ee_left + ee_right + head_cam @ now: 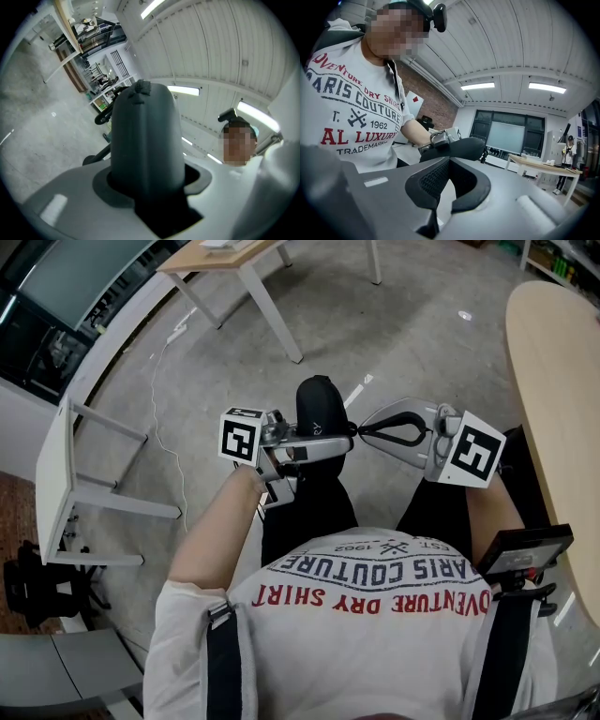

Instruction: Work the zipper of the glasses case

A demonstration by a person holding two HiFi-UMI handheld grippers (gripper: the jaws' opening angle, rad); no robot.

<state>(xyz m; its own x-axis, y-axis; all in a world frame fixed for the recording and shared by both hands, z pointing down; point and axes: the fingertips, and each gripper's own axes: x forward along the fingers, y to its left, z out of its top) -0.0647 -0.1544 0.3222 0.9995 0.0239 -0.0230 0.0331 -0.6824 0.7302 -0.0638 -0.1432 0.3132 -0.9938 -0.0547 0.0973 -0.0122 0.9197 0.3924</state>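
The black glasses case (319, 407) stands upright in front of my chest, over the floor. My left gripper (323, 448) is shut on its lower part, and in the left gripper view the case (145, 140) rises from between the jaws and fills the middle. My right gripper (358, 431) comes in from the right, with its black fingertips pressed together against the case's right side. In the right gripper view the case (459, 147) lies just beyond the closed tips (449, 160). A small bump, the zipper pull (140, 86), shows at the case's far end.
A long wooden table (555, 381) runs along the right. A white table (56, 474) stands at the left, a wood-topped desk (220, 254) at the top, and a cable (159, 399) trails across the grey floor. A black device (520, 554) hangs at the person's right hip.
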